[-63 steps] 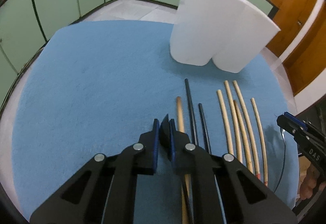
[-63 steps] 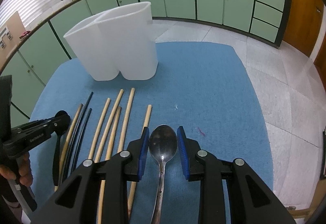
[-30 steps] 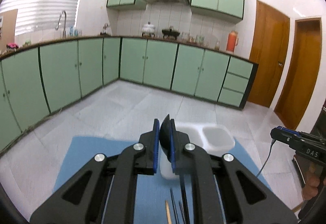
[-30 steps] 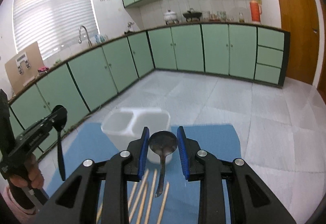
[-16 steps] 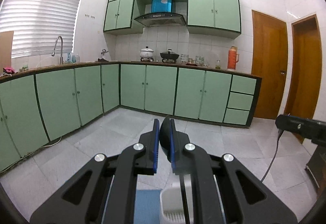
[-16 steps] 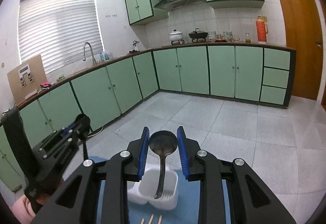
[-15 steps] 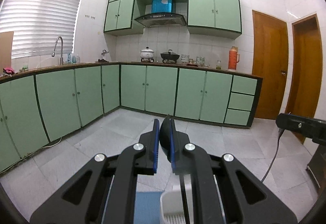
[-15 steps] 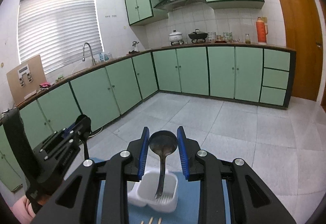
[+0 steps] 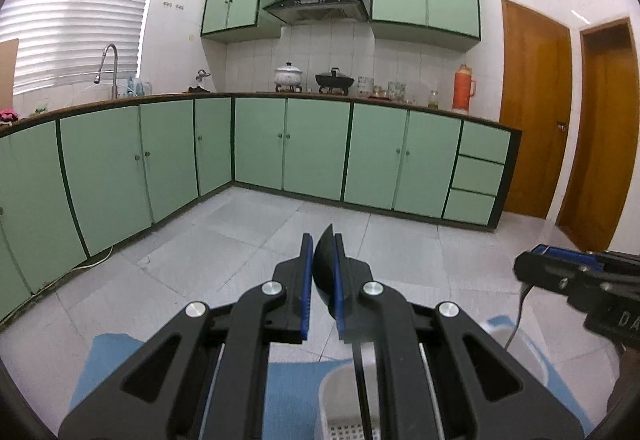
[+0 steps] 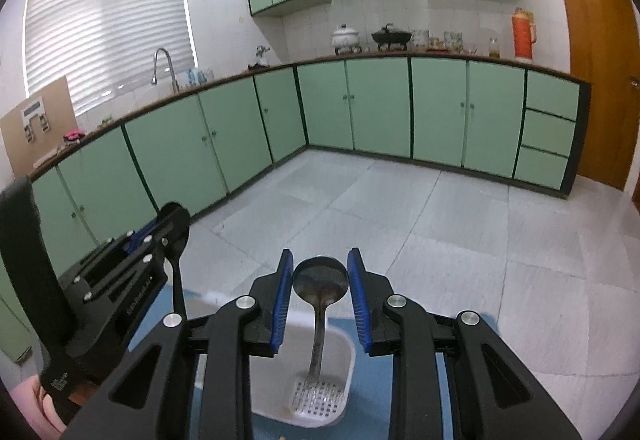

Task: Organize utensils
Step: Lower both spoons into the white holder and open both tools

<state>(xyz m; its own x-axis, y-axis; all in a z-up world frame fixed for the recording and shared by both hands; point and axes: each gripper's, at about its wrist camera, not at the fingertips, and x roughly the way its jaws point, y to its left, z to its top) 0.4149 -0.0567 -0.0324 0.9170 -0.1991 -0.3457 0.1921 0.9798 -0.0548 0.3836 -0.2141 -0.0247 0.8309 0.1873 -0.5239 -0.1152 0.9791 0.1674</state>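
My left gripper point(image 9: 321, 280) is shut on a black spoon point(image 9: 323, 266), bowl up, its handle hanging down into the left compartment of the white utensil holder point(image 9: 334, 392). My right gripper point(image 10: 320, 290) is shut on a metal spoon point(image 10: 320, 280), bowl up, its handle reaching down to the perforated bottom of the holder's right compartment point(image 10: 348, 364). The left gripper with the black spoon point(image 10: 176, 228) shows at the left of the right wrist view. The right gripper point(image 9: 576, 278) shows at the right of the left wrist view.
The holder stands on a blue mat point(image 9: 104, 360), which also shows in the right wrist view point(image 10: 160, 316). Green cabinets point(image 9: 312, 148) and grey floor tiles point(image 10: 460, 232) lie beyond. Tips of wooden chopsticks point(image 10: 283, 437) peek in at the bottom edge.
Both grippers have lifted the spoons off the mat, turned them upright and moved over the holder. Over the last half second both have sunk, bringing the handles deeper into the compartments.
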